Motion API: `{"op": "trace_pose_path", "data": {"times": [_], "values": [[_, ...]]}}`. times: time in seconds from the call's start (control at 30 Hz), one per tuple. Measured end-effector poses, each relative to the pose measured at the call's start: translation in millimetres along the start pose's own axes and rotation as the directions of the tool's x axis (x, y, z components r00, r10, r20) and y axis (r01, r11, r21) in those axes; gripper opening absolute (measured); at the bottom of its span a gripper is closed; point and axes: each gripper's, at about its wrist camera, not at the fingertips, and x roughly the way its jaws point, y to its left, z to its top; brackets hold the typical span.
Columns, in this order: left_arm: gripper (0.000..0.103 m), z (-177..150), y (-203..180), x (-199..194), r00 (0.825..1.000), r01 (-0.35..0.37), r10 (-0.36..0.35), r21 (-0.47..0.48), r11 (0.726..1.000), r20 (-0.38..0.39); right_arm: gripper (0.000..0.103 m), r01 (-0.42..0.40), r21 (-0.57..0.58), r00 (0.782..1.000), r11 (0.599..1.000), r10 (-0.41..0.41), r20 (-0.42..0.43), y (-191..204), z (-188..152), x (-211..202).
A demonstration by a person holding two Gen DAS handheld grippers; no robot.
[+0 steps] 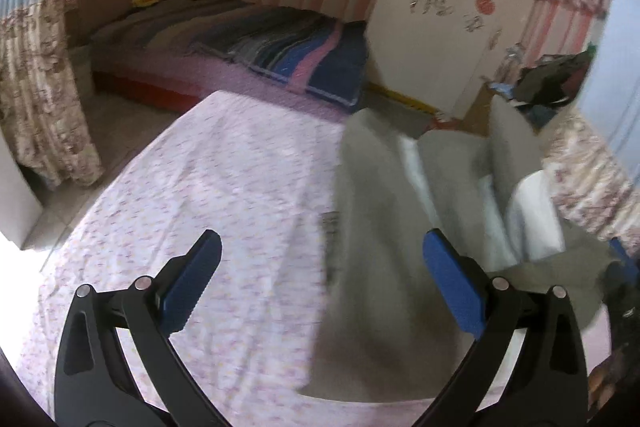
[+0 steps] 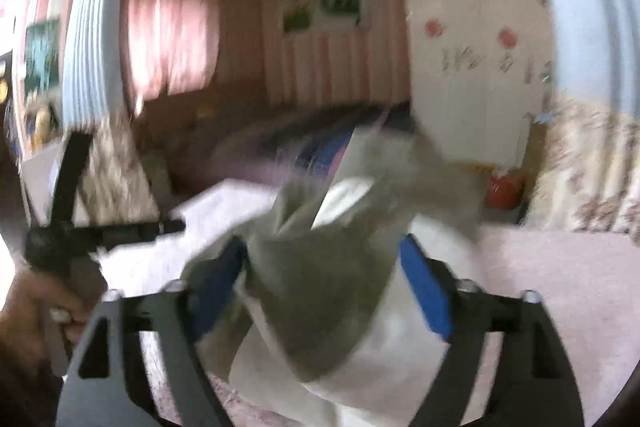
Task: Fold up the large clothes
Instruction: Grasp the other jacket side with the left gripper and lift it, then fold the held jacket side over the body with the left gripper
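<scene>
A large grey and white garment (image 1: 384, 211) lies on the pink floral sheet (image 1: 208, 187), rumpled toward the right. My left gripper (image 1: 320, 283) is open and empty above the sheet, its right finger over the garment's left part. In the blurred right wrist view the garment (image 2: 320, 291) is bunched between the blue pads of my right gripper (image 2: 324, 287). The jaws stand wide apart, and the blur hides whether they touch the cloth. The left gripper (image 2: 100, 231) shows at the left of that view, held by a hand.
A second bed with a striped blanket (image 1: 288, 43) stands at the back. A white wardrobe (image 1: 436, 27) is at the back right, with a pile of clothes (image 1: 552, 83) beside it. Floral curtains (image 1: 36, 91) hang at the left and right.
</scene>
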Motion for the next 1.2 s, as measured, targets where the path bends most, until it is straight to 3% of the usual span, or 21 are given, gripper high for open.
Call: {"op": "trace_pose_path", "data": {"times": [0.17, 0.27, 0.4, 0.47, 0.6, 0.67, 0.7, 0.77, 0.83, 0.93, 1.2], "values": [[0.100, -1, -70, -33, 0.994, 0.096, -0.102, 0.118, 0.988, 0.040, 0.089, 0.162, 0.027, 0.985, 0.986, -0.164, 0.054, -58, 10, -34], [0.100, -8, -125, -47, 0.989, 0.123, -0.140, 0.244, 0.962, 0.055, 0.089, 0.226, 0.105, 0.972, 0.968, -0.231, 0.035, -94, 7, -37], [0.100, -19, -172, -33, 0.992, 0.106, -0.124, 0.338, 0.935, 0.032, 0.089, 0.249, 0.183, 0.967, 0.951, -0.255, 0.010, -124, -2, -39], [0.100, -27, -184, -12, 0.995, 0.089, -0.096, 0.350, 0.933, 0.004, 0.089, 0.250, 0.179, 0.967, 0.951, -0.254, -0.004, -123, -10, -31], [0.099, -39, -194, 21, 0.993, 0.114, -0.105, 0.366, 0.923, -0.045, 0.089, 0.238, 0.150, 0.971, 0.960, -0.235, -0.037, -124, -22, -23], [0.078, -42, -198, 24, 0.992, 0.123, -0.120, 0.391, 0.912, -0.032, 0.089, 0.218, 0.144, 0.976, 0.965, -0.212, -0.058, -121, -26, -14], [0.051, -42, -199, 26, 0.990, 0.140, -0.132, 0.401, 0.905, -0.047, 0.089, 0.212, 0.141, 0.977, 0.967, -0.204, -0.066, -120, -29, -10], [0.024, -40, -198, 22, 0.992, 0.126, -0.121, 0.413, 0.902, -0.038, 0.089, 0.205, 0.111, 0.977, 0.972, -0.196, -0.087, -112, -32, -3], [0.017, -35, -192, 12, 0.989, 0.144, -0.146, 0.409, 0.901, -0.027, 0.089, 0.195, 0.081, 0.978, 0.977, -0.187, -0.094, -105, -34, 1], [0.015, -25, -183, -8, 0.991, 0.107, -0.132, 0.426, 0.898, 0.031, 0.089, 0.165, 0.069, 0.983, 0.984, -0.158, -0.097, -98, -35, 4], [0.014, 1, -118, -42, 0.990, -0.066, 0.006, 0.418, 0.906, 0.144, 0.089, 0.112, 0.006, 0.989, 0.994, -0.111, -0.097, -69, -26, 12]]}}
